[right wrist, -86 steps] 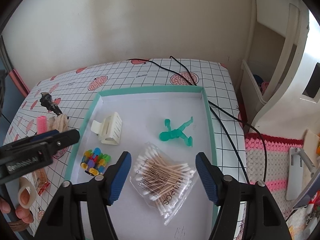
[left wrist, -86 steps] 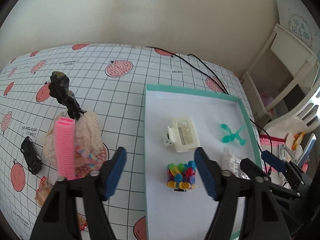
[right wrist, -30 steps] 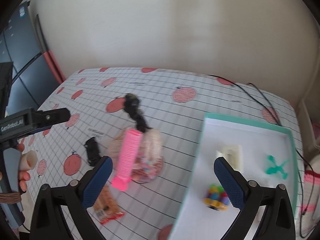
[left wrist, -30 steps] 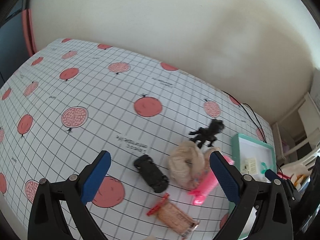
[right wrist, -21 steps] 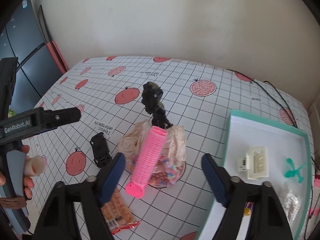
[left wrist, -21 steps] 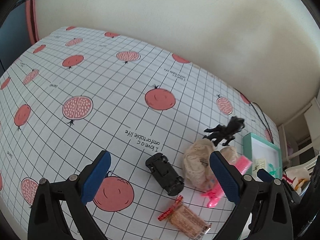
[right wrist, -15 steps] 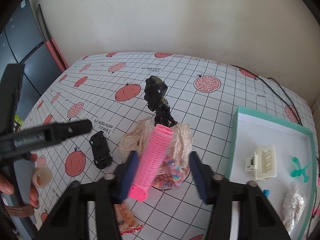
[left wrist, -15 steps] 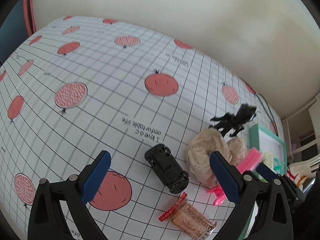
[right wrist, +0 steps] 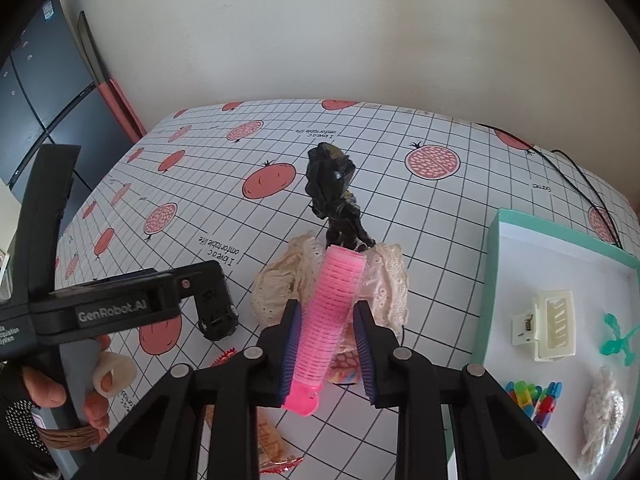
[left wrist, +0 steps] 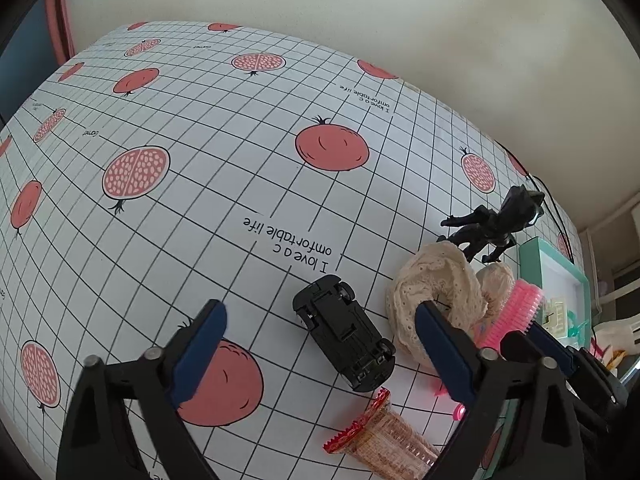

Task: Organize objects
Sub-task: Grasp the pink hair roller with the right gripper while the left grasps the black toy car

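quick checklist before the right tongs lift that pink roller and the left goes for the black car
1. Right tongs straddle the pink roller: ok, a pad sits on each side.
2. Firm clamp on the roller: cannot tell; a slight gap may remain on the right.
3. Roller free of the lace scrunchie beneath it: cannot tell, its bristles may snag.
4. Left tongs open wide enough for the black toy car: ok.
5. Car ready to grasp: not ok, it lies upside down, beyond the pads.
6. Room in the teal tray: ok, bare white floor shows.
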Demonstrator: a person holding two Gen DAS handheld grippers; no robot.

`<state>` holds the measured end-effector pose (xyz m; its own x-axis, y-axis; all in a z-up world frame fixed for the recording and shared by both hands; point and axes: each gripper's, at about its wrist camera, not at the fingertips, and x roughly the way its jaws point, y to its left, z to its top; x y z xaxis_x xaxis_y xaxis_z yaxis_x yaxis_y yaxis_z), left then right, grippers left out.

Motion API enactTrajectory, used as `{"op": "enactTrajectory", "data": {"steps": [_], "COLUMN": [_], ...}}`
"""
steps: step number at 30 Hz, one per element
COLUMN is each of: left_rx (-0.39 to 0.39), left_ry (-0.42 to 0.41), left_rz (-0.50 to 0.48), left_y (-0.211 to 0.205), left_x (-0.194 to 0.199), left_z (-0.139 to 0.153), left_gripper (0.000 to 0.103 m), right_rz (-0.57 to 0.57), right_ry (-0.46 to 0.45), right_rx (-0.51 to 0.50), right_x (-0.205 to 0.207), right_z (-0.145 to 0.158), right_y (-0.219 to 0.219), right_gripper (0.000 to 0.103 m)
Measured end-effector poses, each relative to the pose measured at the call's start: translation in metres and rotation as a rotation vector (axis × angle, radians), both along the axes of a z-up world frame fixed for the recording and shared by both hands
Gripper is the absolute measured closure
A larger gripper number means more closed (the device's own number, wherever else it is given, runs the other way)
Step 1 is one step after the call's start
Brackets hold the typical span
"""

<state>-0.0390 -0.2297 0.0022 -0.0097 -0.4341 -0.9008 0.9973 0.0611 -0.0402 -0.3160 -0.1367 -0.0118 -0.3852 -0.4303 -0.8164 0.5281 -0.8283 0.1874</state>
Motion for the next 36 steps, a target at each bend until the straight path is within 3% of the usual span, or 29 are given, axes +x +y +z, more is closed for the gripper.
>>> {"op": "enactTrajectory", "data": {"steps": [10,18,36], "left_rx": [0.037,0.047,-0.028], "left_ry": [0.0,-0.035,-0.054], "left_rz": [-0.009,-0.022,-0.052], "left_y": [-0.002,-0.002,-0.002], "left_x": [-0.008,-0.013,-0.018], "left_z": [-0.017,-0.024,-0.005], "left_gripper": [0.041,0.069,0.069], "right_rz": [0.016,0.02,0.015], "right_ry": [-0.012,0.002,0.074], "right_rx": [-0.008,-0.029,-0.083], "right_x": [-0.001,0.001,0.009], "right_z": [-0.007,0.003,0.04], "right_y": [-0.006,0.002,0.024], "right_gripper": [0.079,0.08,0.081]}}
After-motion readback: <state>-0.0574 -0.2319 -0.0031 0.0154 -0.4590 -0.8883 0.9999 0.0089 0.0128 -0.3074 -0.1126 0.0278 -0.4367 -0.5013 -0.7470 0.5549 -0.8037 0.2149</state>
